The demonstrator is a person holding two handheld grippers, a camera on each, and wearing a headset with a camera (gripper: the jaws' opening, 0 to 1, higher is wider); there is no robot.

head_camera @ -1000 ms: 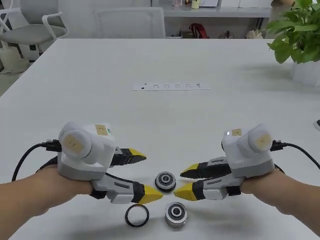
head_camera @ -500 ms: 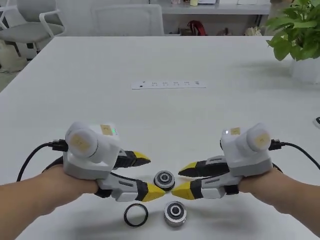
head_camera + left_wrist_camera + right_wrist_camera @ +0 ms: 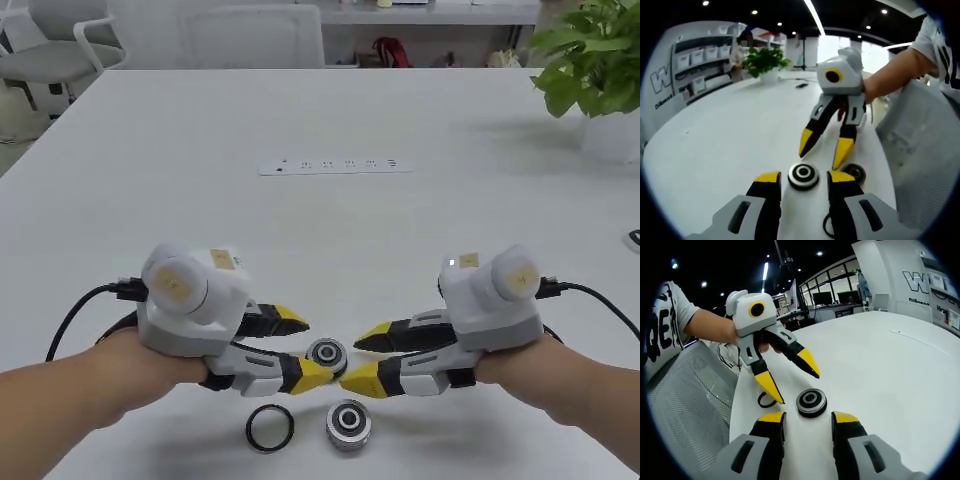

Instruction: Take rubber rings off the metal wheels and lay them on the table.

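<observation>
At the near edge of the white table [image 3: 430, 230], just in front of you, a loose black rubber ring [image 3: 270, 428] lies flat beside a metal wheel [image 3: 348, 423], close to it but not touching. Just beyond them, you hold the left gripper [image 3: 317, 347] and the right gripper [image 3: 352, 360] low over the tabletop. Their yellow tips point at each other from either side of a second wheel [image 3: 327, 353]. Both pairs of jaws stand apart and grip nothing. That wheel, with a dark outer band, rests on the table between the four tips, and whether any tip touches it cannot be told. Farther up the table, a flat white power strip [image 3: 335, 165] lies well apart from the work, its markings too small to read. At the far right corner stands a potted plant [image 3: 590, 60], and an office chair [image 3: 60, 50] waits past the far left edge. A large letter "W" heads the lettering on the wall [image 3: 914, 277]; the smaller line beneath it is unreadable. Black print on your shirt [image 3: 660, 335] is cut off.
</observation>
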